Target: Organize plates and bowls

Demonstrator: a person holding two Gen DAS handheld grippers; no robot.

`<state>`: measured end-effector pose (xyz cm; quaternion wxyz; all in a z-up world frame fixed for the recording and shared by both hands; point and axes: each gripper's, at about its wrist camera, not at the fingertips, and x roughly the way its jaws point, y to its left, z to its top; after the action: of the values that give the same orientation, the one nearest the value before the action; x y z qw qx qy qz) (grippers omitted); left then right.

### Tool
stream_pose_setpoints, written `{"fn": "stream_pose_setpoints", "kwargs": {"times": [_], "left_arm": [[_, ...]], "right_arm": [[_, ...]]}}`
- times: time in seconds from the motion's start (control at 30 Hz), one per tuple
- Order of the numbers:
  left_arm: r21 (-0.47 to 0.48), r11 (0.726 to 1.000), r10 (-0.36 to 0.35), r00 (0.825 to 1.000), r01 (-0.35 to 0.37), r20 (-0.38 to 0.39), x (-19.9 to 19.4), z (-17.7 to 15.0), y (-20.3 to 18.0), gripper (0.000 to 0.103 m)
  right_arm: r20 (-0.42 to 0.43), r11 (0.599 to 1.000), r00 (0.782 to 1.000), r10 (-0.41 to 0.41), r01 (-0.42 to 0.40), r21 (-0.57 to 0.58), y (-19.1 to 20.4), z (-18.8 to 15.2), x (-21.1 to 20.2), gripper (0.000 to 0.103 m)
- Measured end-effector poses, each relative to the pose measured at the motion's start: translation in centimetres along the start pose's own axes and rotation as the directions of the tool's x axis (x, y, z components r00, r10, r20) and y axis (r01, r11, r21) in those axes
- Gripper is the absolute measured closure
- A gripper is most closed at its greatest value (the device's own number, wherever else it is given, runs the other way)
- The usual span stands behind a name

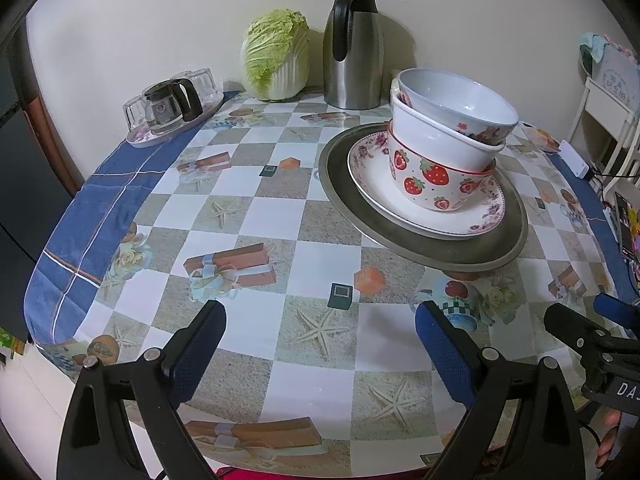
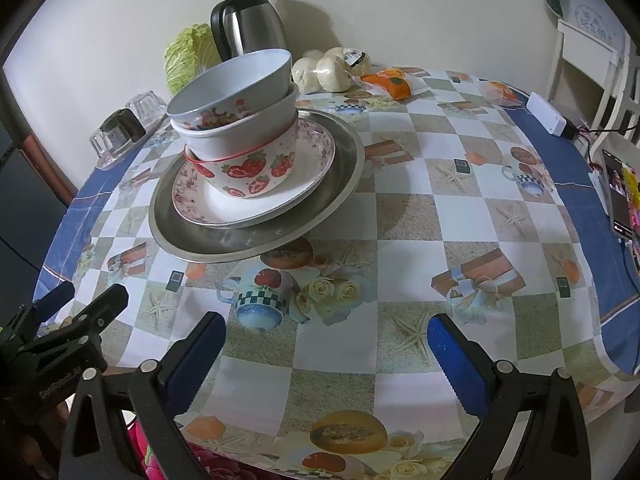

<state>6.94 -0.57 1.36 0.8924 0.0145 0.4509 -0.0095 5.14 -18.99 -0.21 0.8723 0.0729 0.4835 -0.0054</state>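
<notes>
A stack stands on the table: a grey metal plate (image 1: 472,248), a white floral plate (image 1: 368,168) on it, then a strawberry bowl (image 1: 436,180), a white bowl (image 1: 440,140) and a pale blue bowl (image 1: 460,100) on top. The stack also shows in the right wrist view, with the metal plate (image 2: 224,244), floral plate (image 2: 240,208), strawberry bowl (image 2: 256,176) and top bowl (image 2: 240,84). My left gripper (image 1: 320,320) is open and empty, near the table's front edge, left of the stack. My right gripper (image 2: 326,332) is open and empty, right of the stack.
At the back stand a steel thermos jug (image 1: 352,48), a cabbage (image 1: 276,56) and a tray with glasses and a small pot (image 1: 172,112). Buns (image 2: 332,66) and an orange packet (image 2: 394,82) lie at the back right. A phone (image 2: 618,196) lies at the right edge.
</notes>
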Motion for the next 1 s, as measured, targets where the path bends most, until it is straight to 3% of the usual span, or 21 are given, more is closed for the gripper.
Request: {"fn": "stream_pose_setpoints", "kwargs": {"times": [1.0], "left_arm": [[-0.001,1.0,-0.004,1.0,0.004,0.002,-0.04,0.07,-0.01,0.007]], "right_arm": [[-0.004,1.0,1.0,0.002,-0.002,-0.009,0.4,-0.02,0.05,0.001]]}}
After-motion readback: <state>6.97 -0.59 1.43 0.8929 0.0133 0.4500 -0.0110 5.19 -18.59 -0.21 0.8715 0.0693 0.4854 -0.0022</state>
